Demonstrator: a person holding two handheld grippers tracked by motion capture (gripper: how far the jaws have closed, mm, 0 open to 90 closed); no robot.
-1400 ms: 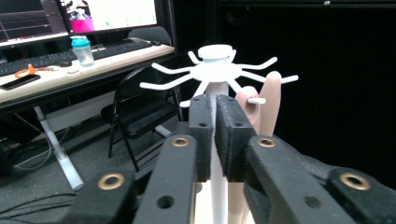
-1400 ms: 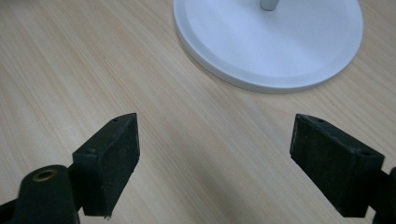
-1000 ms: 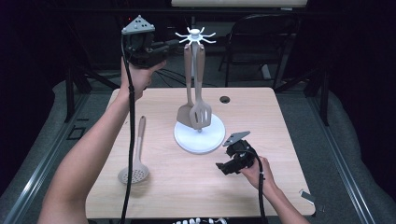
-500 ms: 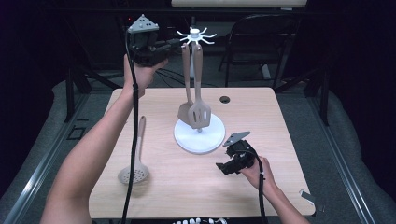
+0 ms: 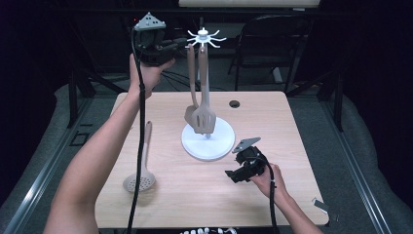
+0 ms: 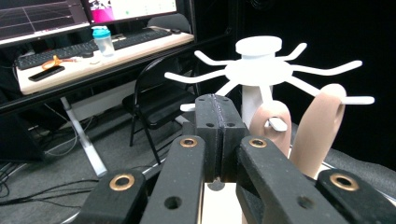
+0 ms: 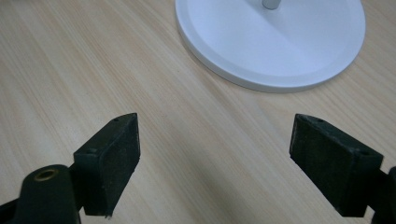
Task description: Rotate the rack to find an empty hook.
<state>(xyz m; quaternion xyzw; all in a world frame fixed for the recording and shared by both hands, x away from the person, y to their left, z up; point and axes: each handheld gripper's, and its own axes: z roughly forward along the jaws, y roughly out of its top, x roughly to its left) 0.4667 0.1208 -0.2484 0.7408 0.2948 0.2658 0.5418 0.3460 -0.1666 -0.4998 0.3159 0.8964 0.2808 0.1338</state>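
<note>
- The left tongs (image 5: 179,45) are raised beside the white hook crown (image 5: 206,37) of the utensil stand (image 5: 208,144), pressed together with nothing between them.
- In the left gripper view, these tongs (image 6: 219,140) point at the crown (image 6: 261,70), just short of its spokes.
- 2 beige utensils hang from the crown: a slotted turner (image 5: 203,105) in front and a spoon (image 5: 191,87) behind it.
- A beige skimmer (image 5: 140,168) lies flat on the bench (image 5: 287,126), left of the stand and well apart from both hands.
- The right tongs (image 5: 233,174) rest low on the bench near the stand's round base, spread wide and empty.
</note>
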